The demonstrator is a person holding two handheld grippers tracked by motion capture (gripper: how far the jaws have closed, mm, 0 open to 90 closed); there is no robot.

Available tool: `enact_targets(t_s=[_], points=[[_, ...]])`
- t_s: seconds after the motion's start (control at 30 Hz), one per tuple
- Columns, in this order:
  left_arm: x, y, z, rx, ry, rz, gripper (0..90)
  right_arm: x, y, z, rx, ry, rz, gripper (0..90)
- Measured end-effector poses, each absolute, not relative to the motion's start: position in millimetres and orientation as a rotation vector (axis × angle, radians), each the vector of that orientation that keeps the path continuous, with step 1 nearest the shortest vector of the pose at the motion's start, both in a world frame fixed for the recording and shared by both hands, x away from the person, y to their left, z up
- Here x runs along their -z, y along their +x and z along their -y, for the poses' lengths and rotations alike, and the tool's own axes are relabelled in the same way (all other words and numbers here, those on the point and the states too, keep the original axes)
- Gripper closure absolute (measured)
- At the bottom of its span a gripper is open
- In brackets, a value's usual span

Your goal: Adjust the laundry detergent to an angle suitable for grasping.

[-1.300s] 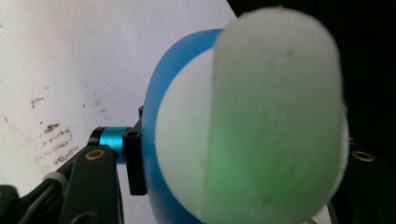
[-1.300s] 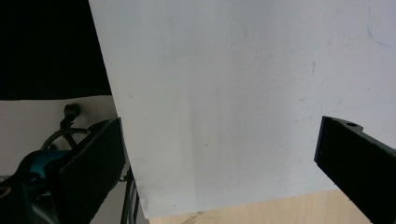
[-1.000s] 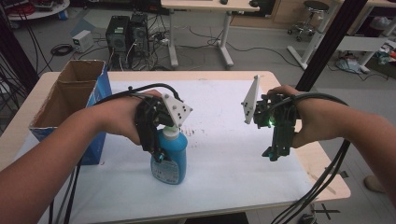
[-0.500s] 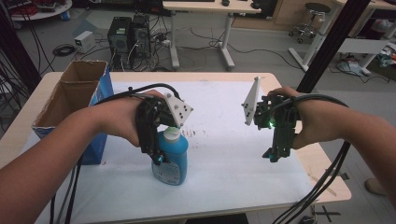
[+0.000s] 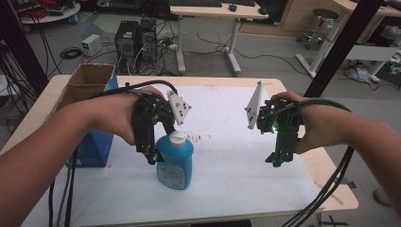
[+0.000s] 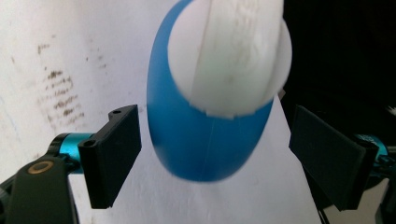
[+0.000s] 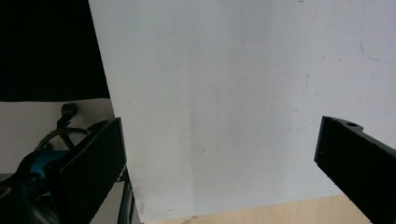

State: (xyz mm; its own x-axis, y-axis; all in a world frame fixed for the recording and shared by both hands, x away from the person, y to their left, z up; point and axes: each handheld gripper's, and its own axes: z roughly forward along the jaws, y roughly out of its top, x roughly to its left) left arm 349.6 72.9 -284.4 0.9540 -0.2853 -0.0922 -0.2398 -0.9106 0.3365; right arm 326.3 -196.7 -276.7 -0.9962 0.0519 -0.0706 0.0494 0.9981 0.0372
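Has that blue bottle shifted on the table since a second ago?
No. The blue bottle stands at the same spot beside the cardboard box; the left gripper has just been opening, its pads clear of it.

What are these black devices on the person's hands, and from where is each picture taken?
They are hand-held grippers, each with two black jaws. The high view looks down on the table from above. The other two cameras ride on the grippers and look along their jaws. A blue bottle with a white cap stands on the white sheet; a cardboard box is at the left. The left gripper has just been opening; the bottle stands between its jaws, untouched. The right gripper is open and holds nothing.
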Motion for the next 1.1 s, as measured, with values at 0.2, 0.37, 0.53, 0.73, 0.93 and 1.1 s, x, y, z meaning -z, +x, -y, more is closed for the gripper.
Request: enact_targets(t_s=[0.2,0.37,0.53,0.73,0.93,1.1], points=[[276.3,349.3,-79.3,0.176,2.866,0.323,11.5,274.3,327.2,193.7,-0.061,0.062,-3.065,1.3],[270.2,348.7,-90.0,0.174,2.916,0.243,7.7,272.4,329.8,190.7,-0.065,0.045,-3.065,1.3],[264.5,349.5,-101.3,0.171,2.964,0.178,4.4,269.1,335.0,187.1,-0.067,0.032,-3.068,1.3],[256.9,348.0,-112.8,0.172,3.002,0.108,1.6,259.0,342.5,180.1,-0.056,0.014,-3.07,1.3],[248.6,346.5,-122.2,0.164,3.024,0.056,1.6,241.9,354.8,169.3,-0.054,-0.009,-3.065,1.3],[245.2,345.9,-129.8,0.158,3.025,0.009,1.6,231.6,370.1,158.8,-0.056,-0.034,-3.063,1.3]])
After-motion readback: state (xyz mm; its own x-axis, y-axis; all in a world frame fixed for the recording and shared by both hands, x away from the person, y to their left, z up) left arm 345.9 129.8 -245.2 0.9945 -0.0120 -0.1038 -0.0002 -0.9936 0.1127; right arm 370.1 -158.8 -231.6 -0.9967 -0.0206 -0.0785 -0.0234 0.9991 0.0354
